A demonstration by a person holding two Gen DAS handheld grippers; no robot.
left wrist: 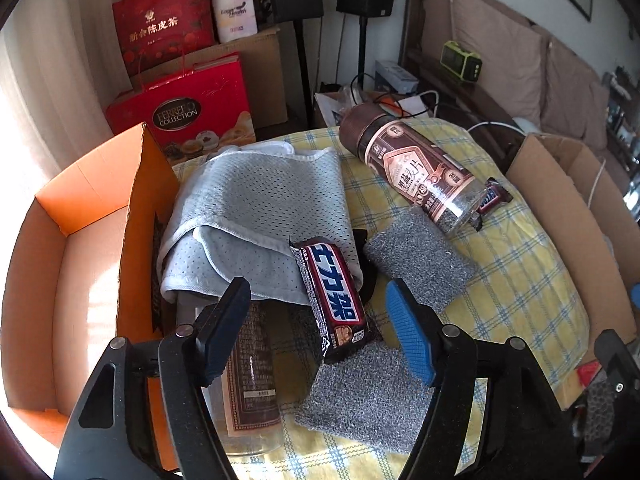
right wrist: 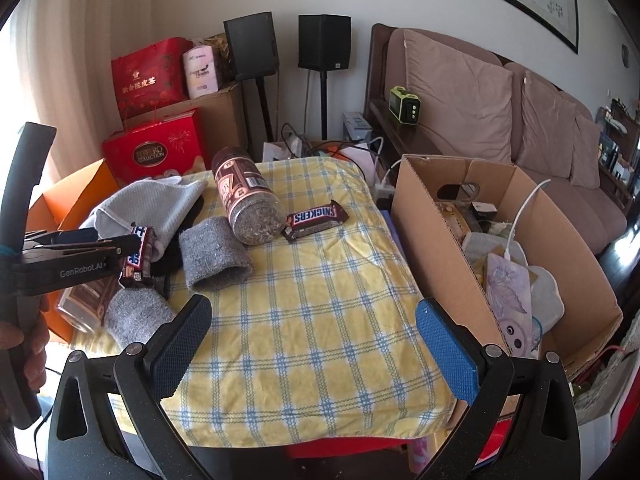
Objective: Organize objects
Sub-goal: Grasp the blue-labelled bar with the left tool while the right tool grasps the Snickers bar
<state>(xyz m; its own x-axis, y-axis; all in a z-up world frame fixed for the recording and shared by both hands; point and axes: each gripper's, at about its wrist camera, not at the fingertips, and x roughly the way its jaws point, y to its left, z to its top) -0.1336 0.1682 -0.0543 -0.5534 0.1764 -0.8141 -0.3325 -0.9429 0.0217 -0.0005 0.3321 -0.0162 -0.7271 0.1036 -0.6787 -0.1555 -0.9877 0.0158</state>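
Note:
A brown Snickers bar with white and blue lettering [left wrist: 334, 300] lies on a grey scouring pad [left wrist: 360, 392], leaning against a pale grey mesh cloth [left wrist: 256, 208]. My left gripper [left wrist: 317, 286] stands open around the bar, and neither pad touches it. The right wrist view shows the left gripper [right wrist: 120, 242] at the same bar [right wrist: 140, 256]. A second Snickers bar [right wrist: 314, 220] lies by a brown jar on its side [right wrist: 248, 204]. Another jar [left wrist: 248, 380] lies under my left fingers. My right gripper [right wrist: 315, 302] hangs open over the yellow checked cloth [right wrist: 320, 360], with nothing between its pads.
An orange cardboard box [left wrist: 80, 264] stands open at the table's left edge. A brown cardboard box [right wrist: 520, 240] with several items stands at the right. A second grey pad [right wrist: 214, 256] lies mid-table. Red gift bags [right wrist: 156, 152], speakers and a sofa [right wrist: 520, 120] are behind.

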